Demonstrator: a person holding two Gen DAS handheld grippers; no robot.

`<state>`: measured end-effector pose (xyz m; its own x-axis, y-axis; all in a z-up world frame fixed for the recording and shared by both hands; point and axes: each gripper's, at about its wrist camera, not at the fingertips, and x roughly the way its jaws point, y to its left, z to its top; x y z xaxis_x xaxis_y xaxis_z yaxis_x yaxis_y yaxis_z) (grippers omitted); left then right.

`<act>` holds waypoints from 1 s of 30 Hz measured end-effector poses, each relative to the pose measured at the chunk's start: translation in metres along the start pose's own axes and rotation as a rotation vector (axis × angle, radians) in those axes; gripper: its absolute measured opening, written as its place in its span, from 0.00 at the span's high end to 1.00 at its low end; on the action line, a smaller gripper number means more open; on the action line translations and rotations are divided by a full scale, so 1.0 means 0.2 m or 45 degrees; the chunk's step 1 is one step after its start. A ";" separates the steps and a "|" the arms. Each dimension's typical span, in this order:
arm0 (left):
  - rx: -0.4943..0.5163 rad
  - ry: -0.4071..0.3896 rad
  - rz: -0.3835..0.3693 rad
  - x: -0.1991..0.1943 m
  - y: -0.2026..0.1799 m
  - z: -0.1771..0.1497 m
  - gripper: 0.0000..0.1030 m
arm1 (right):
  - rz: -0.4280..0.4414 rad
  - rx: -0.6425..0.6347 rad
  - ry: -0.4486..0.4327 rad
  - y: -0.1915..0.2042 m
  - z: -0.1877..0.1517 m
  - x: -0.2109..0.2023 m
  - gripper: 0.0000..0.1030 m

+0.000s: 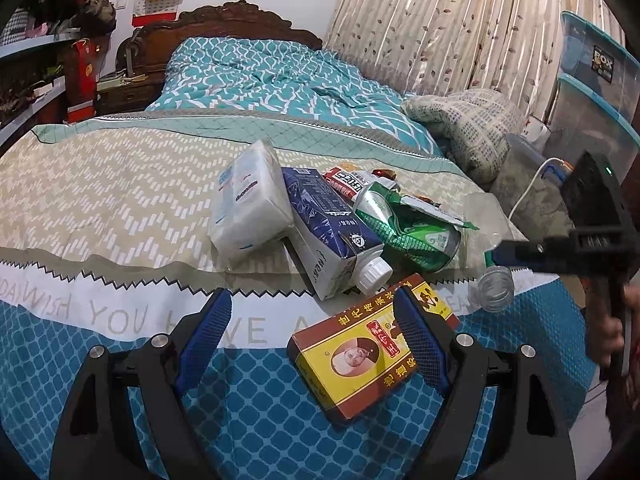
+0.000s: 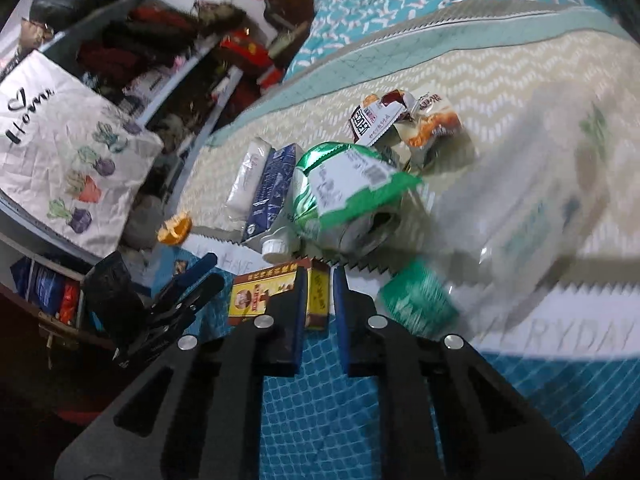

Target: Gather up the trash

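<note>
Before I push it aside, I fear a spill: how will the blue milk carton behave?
The blue milk carton lies on its side with its cap on, so a spill seems unlikely. Flat sides should slide, not roll. Probably light if empty.

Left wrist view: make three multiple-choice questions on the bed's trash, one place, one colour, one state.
1. The flat red-and-yellow cardboard box lies: A on the blue patterned bedcover; B on a shelf; C on the floor.
2. The blue-and-white milk carton has a screw cap coloured: A green; B white; C red.
3. The left gripper is: A shut on the carton; B shut on nothing; C open.
Answers: A, bedcover shows under it; B, the cap is white; C, its fingers stand wide apart.
</note>
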<state>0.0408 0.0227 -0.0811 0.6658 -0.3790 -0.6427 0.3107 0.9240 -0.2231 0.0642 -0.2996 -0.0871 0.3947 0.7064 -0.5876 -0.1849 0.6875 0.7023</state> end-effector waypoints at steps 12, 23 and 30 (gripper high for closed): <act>-0.080 0.037 -0.028 0.02 0.07 0.00 0.23 | -0.386 -0.400 -0.188 0.30 0.00 -0.06 0.14; -0.001 0.040 -0.091 0.01 0.01 -0.01 0.16 | -0.546 -0.501 0.097 0.22 0.33 0.36 0.51; 0.089 0.053 -0.101 0.02 -0.07 -0.02 0.08 | -0.380 -0.265 -0.113 0.13 0.25 0.03 0.89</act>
<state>0.0364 0.0093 -0.0826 0.6089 -0.4470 -0.6553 0.4086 0.8848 -0.2240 0.1072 -0.2862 -0.0513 0.5337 0.4586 -0.7106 -0.2254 0.8870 0.4031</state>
